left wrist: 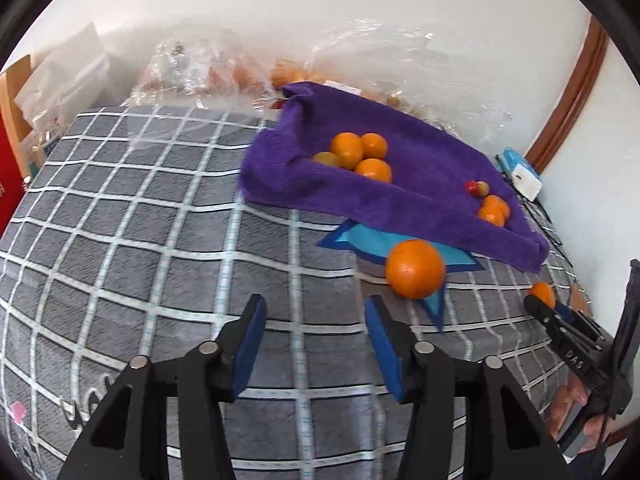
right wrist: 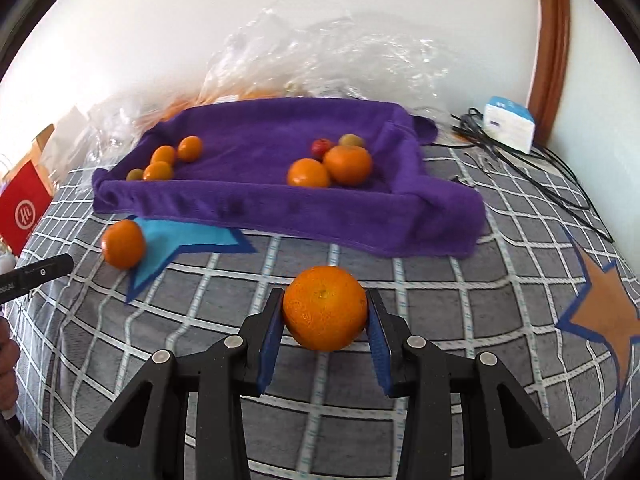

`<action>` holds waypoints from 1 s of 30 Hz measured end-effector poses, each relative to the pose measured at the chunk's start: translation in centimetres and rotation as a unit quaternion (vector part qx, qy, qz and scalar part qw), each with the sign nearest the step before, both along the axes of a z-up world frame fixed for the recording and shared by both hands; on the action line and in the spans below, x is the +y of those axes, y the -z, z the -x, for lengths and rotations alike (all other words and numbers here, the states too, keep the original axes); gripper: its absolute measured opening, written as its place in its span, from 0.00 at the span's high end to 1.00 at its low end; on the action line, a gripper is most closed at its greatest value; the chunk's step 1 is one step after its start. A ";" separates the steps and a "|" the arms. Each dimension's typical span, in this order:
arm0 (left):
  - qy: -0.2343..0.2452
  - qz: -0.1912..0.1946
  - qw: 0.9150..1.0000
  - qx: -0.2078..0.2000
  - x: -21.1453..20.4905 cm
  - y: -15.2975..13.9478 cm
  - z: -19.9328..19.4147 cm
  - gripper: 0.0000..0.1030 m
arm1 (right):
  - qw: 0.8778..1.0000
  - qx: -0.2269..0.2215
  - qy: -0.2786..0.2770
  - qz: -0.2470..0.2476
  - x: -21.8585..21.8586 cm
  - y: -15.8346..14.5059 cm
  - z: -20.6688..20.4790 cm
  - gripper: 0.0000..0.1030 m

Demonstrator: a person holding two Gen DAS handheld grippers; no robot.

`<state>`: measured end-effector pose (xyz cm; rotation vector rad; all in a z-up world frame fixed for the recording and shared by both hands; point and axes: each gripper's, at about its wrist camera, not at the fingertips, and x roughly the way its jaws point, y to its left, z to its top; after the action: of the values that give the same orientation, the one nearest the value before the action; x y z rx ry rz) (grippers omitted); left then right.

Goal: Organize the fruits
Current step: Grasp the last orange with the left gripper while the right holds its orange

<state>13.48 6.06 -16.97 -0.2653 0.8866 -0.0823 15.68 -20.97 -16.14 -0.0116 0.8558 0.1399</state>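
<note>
My right gripper (right wrist: 325, 312) is shut on an orange (right wrist: 325, 307), held above the checked blanket in front of the purple towel tray (right wrist: 280, 212). It also shows at the right of the left wrist view (left wrist: 541, 298), with the orange (left wrist: 543, 293) at its tip. My left gripper (left wrist: 315, 316) is open and empty; a loose orange (left wrist: 415, 269) lies on a blue star patch just beyond its right finger. The same orange shows in the right wrist view (right wrist: 123, 243). The tray (left wrist: 360, 204) holds two groups of oranges (right wrist: 164, 160) (right wrist: 332, 168) and small fruits.
Clear plastic bags (right wrist: 320, 60) with more fruit lie behind the tray against the wall. A white box (right wrist: 509, 126) and black cables (right wrist: 540, 176) lie at the back right. A red bag (right wrist: 24, 212) stands at the left. An orange star patch (right wrist: 604, 316) is on the blanket at right.
</note>
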 end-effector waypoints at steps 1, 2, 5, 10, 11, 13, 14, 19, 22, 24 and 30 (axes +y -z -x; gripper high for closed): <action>0.010 0.005 1.000 -0.004 -0.5 -0.2 -0.1 0.46 | 1.000 -0.003 0.003 0.004 -0.1 0.1 0.1 0.62; 0.020 0.007 1.000 -0.006 -1.2 -0.3 -0.2 0.45 | 1.000 -0.004 0.004 0.006 -0.4 0.1 0.3 0.62; 0.041 -0.002 0.999 -0.011 -3.1 -0.8 -0.6 0.43 | 1.000 0.003 0.000 0.003 -1.0 0.2 0.7 0.62; 0.057 -0.009 0.998 -0.015 -5.5 -0.7 -1.8 0.43 | 1.000 0.018 0.003 -0.022 -2.4 0.6 0.5 0.62; 0.057 -0.014 0.998 -0.015 -5.8 -0.6 -2.0 0.43 | 0.999 0.019 0.005 -0.028 -2.6 0.7 0.5 0.62; 0.061 -0.021 0.998 -0.014 -6.3 -0.4 -2.4 0.43 | 0.999 0.019 0.010 -0.037 -2.8 0.7 0.5 0.62; 0.062 -0.024 0.998 -0.014 -6.6 -0.2 -2.6 0.43 | 0.999 0.019 0.009 -0.037 -2.8 0.8 0.6 0.62; 0.051 -0.038 0.998 -0.023 -7.1 0.4 -3.2 0.43 | 1.000 0.009 0.005 -0.025 -2.5 0.6 0.9 0.62; 0.049 -0.036 0.998 -0.028 -7.0 0.7 -3.4 0.52 | 0.999 0.009 0.002 -0.033 -2.7 0.6 0.8 0.62; 0.043 -0.036 0.998 -0.032 -6.9 0.9 -3.5 0.61 | 0.999 0.012 0.002 -0.038 -2.9 0.7 0.8 0.62; 0.038 -0.001 0.999 -0.036 -5.7 1.0 -3.3 0.61 | 0.999 0.015 -0.004 -0.039 -2.7 0.8 0.7 0.62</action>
<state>16.81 0.34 -17.94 -0.2256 0.8245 -0.1613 14.96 -23.68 -16.90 0.0591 0.8794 0.1818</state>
